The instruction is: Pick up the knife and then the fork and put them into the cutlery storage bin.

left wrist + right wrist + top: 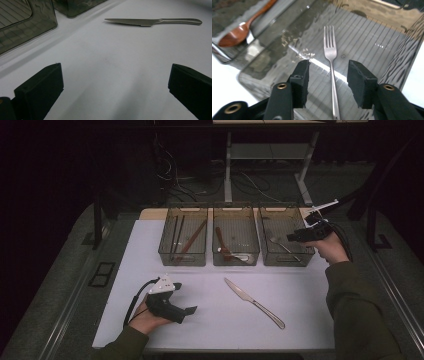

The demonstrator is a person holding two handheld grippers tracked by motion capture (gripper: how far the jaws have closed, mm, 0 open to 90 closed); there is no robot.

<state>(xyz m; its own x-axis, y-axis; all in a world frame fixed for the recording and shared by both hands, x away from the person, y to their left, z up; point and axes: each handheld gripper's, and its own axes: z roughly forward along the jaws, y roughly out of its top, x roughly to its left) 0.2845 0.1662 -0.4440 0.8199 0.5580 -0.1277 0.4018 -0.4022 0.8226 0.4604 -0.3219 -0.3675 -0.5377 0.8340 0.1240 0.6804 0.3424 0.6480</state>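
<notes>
Lying flat in the right-hand bin (285,232), fork (331,72) sits between the right gripper (328,75) jaws, which are spread and not touching it. Knife (254,303) on white table (210,320), apart from left gripper (187,312), jaws wide. Wooden spoon (239,31) in the middle bin (236,234). No readable writing.

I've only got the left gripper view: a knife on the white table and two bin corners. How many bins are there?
Observer: Three bins in a row; the right bin holds a fork.
Operator: Where's the right gripper?
Observer: The right gripper hangs open above that fork, jaws either side of its handle.
Operator: What's in the middle bin?
Observer: The middle bin holds a brown wooden spoon.
</notes>
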